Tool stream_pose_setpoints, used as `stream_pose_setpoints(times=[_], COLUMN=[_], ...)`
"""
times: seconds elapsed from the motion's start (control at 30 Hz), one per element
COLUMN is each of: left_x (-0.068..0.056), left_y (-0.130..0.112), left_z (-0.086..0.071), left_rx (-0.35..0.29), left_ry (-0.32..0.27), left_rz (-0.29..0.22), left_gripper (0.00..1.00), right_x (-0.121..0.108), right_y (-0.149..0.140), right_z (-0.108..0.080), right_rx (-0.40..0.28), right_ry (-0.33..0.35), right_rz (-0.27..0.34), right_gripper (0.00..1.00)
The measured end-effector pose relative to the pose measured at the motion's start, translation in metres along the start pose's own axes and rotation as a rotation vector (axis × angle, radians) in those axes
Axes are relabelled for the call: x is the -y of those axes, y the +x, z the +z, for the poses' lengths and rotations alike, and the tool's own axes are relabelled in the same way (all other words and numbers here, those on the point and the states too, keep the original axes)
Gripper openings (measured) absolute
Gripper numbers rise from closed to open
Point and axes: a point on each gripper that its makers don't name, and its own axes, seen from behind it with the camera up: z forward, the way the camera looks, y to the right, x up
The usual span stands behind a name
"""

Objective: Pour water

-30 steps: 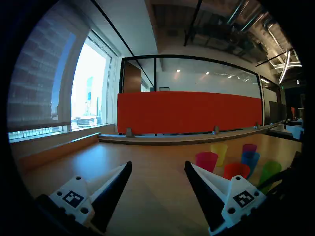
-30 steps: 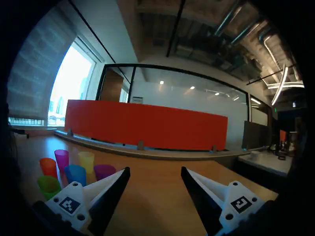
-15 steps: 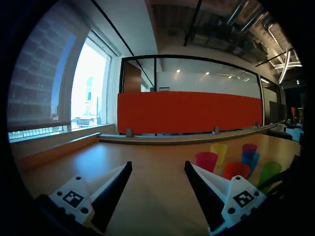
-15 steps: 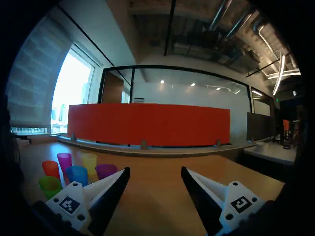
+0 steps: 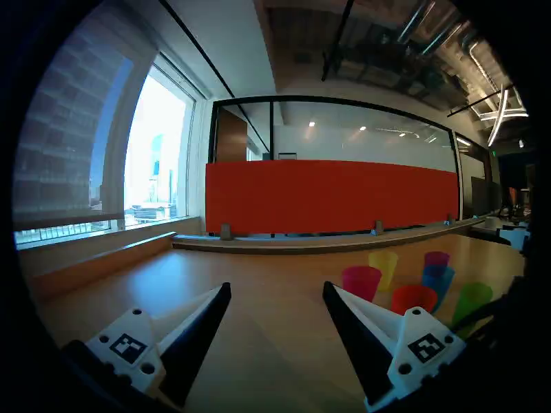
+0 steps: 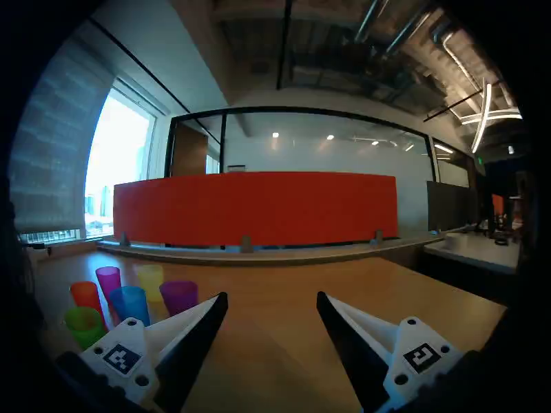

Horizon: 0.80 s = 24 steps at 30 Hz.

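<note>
Left gripper view: wooden table, one red partition behind it, one window at left. Left gripper jaws wide, empty. Six plastic cups clustered on the table, front right.
Right gripper view: right gripper jaws wide, empty. The six cups sit front left.

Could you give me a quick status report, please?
Left claw open, right claw open, both empty. Six coloured cups grouped on table, untouched. No obstruction seen.

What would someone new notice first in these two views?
The long red partition along the far edge of the wooden table dominates. Next, a cluster of coloured cups stands on the table, right of the open left gripper. A bright window glows at left.
</note>
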Motion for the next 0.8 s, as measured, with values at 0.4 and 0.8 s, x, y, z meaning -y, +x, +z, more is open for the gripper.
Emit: stream_pose_setpoints(times=[0.4, 0.8], left_x=[0.0001, 0.0], left_y=[0.0002, 0.0005], left_z=[0.0008, 0.0013], left_rx=[0.0, 0.0], left_ry=[0.0, 0.0], left_rz=[0.0, 0.0], left_gripper=[0.99, 0.99], right_x=[0.0001, 0.0001], right_y=[0.0001, 0.0003], right_z=[0.0008, 0.0009], right_rx=[0.004, 0.006], right_ry=[-0.005, -0.006], right_rz=[-0.016, -0.016], right_gripper=[1.0, 1.0])
